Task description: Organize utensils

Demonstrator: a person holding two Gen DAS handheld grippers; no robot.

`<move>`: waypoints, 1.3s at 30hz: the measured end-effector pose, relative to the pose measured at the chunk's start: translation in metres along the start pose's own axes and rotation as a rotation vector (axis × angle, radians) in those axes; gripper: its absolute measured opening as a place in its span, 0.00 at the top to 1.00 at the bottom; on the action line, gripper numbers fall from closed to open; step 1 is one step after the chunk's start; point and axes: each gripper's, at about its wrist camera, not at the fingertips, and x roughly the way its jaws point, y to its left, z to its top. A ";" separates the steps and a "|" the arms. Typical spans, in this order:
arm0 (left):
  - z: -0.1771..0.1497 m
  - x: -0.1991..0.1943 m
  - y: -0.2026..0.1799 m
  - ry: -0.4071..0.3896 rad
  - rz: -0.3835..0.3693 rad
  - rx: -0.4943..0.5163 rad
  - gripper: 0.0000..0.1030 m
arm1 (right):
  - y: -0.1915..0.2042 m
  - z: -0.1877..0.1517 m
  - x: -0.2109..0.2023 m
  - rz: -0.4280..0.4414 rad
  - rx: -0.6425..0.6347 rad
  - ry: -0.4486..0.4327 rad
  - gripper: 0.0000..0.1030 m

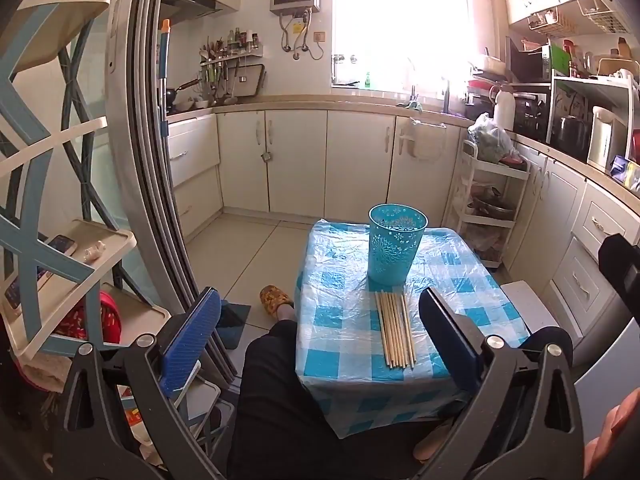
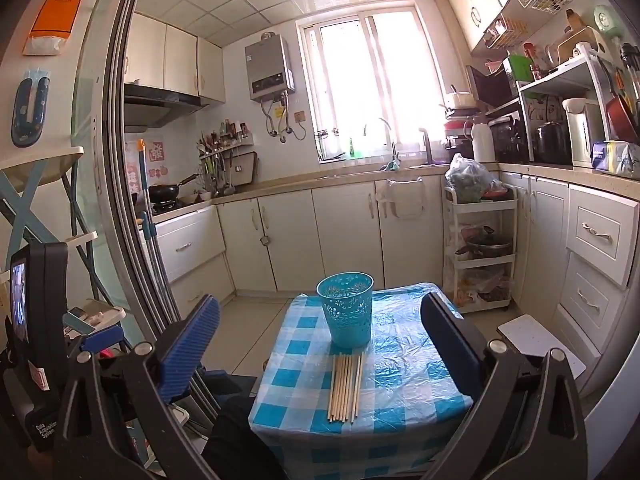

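The chopsticks (image 1: pixel 395 330) are laid side by side on the checked tablecloth (image 1: pixel 452 280), just before the blue perforated holder (image 1: pixel 397 249), which looks empty. Nothing is judged done yet: the left gripper (image 1: pixel 320 340) and right gripper (image 2: pixel 320 348) are held back, jaws wide apart and empty.

Both grippers hang wide open, nothing between the fingers of either. The left gripper (image 1: pixel 320 320) tips downward, its blue-padded fingers (image 1: pixel 192 344) spread well apart, short of the near edge of the tabletop (image 1: pixel 348 364). The right gripper (image 2: pixel 320 344) sits closer to level, fingers (image 2: pixel 188 348) equally spread, also on the near side of the tabletop. The person's dark-clad leg (image 1: pixel 276 400) stretches left of it, and a hand (image 1: pixel 612 436) shows at the right edge.
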 end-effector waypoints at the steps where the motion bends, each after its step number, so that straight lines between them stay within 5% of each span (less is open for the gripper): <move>1: 0.000 0.000 0.000 0.000 0.000 0.000 0.07 | 0.000 0.003 0.000 -0.001 0.000 0.002 0.06; 39: 0.000 -0.005 -0.003 -0.018 0.005 0.009 0.07 | -0.005 0.012 -0.013 0.015 -0.003 -0.031 0.06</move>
